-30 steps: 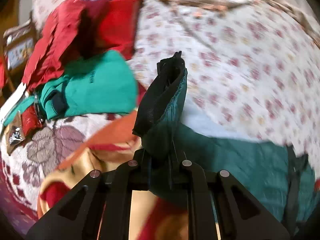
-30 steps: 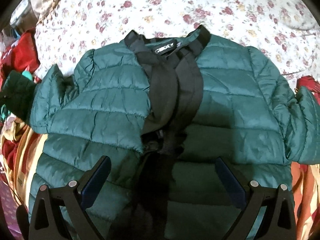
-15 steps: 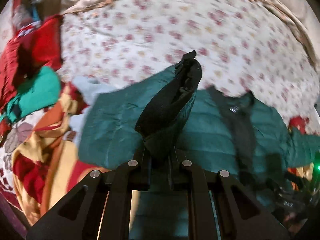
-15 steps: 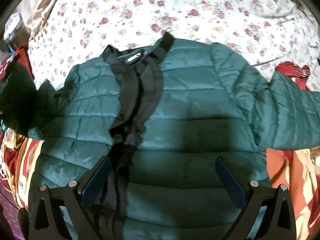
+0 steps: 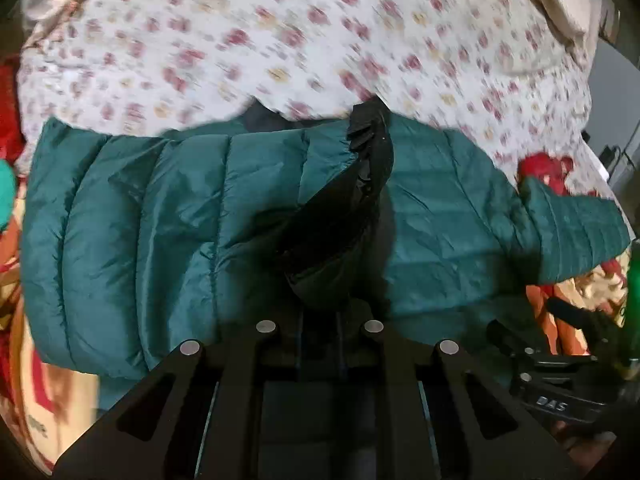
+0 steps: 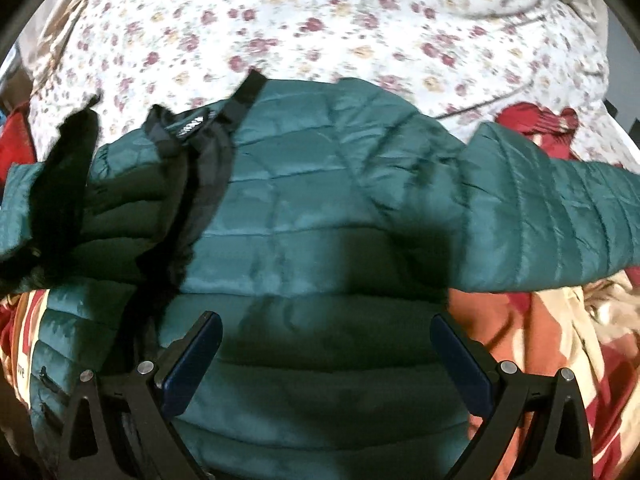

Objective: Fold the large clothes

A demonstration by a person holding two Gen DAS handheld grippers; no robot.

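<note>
1. A teal quilted jacket (image 6: 320, 208) lies spread on a bed, its collar toward the flowered sheet (image 6: 320, 12) and its lower part toward the cameras.
2. The left gripper (image 5: 320, 300) is clamped tight on the left sleeve (image 5: 160, 216) at its black-lined cuff (image 5: 344, 216), which sticks up from between the closed fingers.
3. In the left wrist view that sleeve is drawn sideways across the jacket's body, its quilted bands running upright.
4. In the right wrist view the same sleeve end shows as a dark raised flap at the left edge, beside the black collar (image 6: 188, 132) with its small label.
5. The right gripper (image 6: 326, 352) stands wide, with nothing between its blue pads (image 6: 192, 360); it hangs above the lower front of the jacket.
6. The right sleeve (image 6: 552, 216) stretches out flat to the right, past the jacket's body.
7. A patterned blanket (image 6: 560, 360) in orange, cream and red lies under the jacket's near edge and under the right sleeve.
8. A red cloth (image 6: 536, 120) sits on the sheet just beyond the right sleeve.
</note>
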